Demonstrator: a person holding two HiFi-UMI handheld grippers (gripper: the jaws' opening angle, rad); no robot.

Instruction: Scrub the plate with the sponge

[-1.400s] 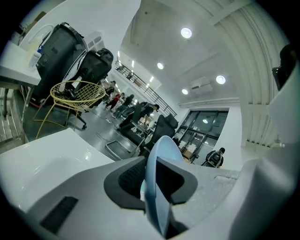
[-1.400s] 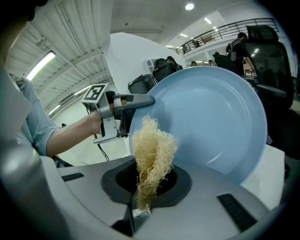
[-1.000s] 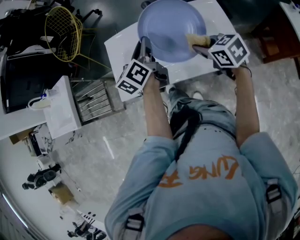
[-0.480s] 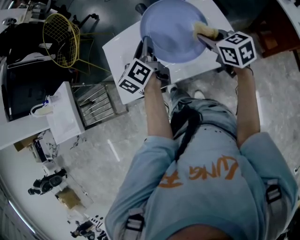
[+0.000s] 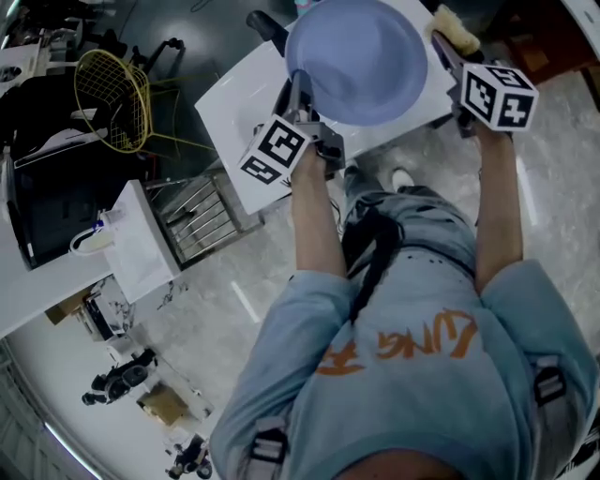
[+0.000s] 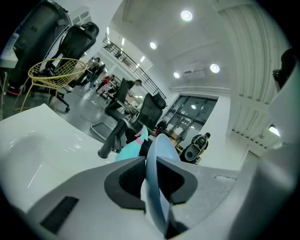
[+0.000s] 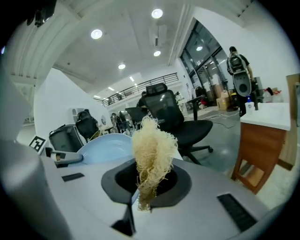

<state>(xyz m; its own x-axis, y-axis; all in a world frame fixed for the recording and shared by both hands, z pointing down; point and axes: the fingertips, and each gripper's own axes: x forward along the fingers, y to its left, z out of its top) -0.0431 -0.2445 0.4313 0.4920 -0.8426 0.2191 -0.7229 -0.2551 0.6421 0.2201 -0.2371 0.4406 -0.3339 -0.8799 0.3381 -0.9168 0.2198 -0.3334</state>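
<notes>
A pale blue plate (image 5: 361,61) is held up over the white table (image 5: 239,108), its face turned toward me. My left gripper (image 5: 298,92) is shut on the plate's near left rim. In the left gripper view the plate (image 6: 159,147) shows edge-on, clamped in that gripper (image 6: 153,180). My right gripper (image 5: 442,42) is shut on a pale yellow fibrous sponge (image 5: 453,28), just past the plate's right rim and apart from it. In the right gripper view the sponge (image 7: 152,150) sticks up from that gripper (image 7: 149,183), with the plate (image 7: 105,147) off to its left.
A yellow wire chair (image 5: 112,89) and a metal rack (image 5: 202,216) stand left of the table. Beyond the plate are a black handle (image 6: 112,140) and a teal object (image 6: 130,151). An office chair (image 7: 164,112) and a wooden table (image 7: 262,154) lie to the right.
My right gripper has swept the sponge from the plate's right face out past its rim, up and to the right. The plate and left gripper have shifted slightly away from me.
</notes>
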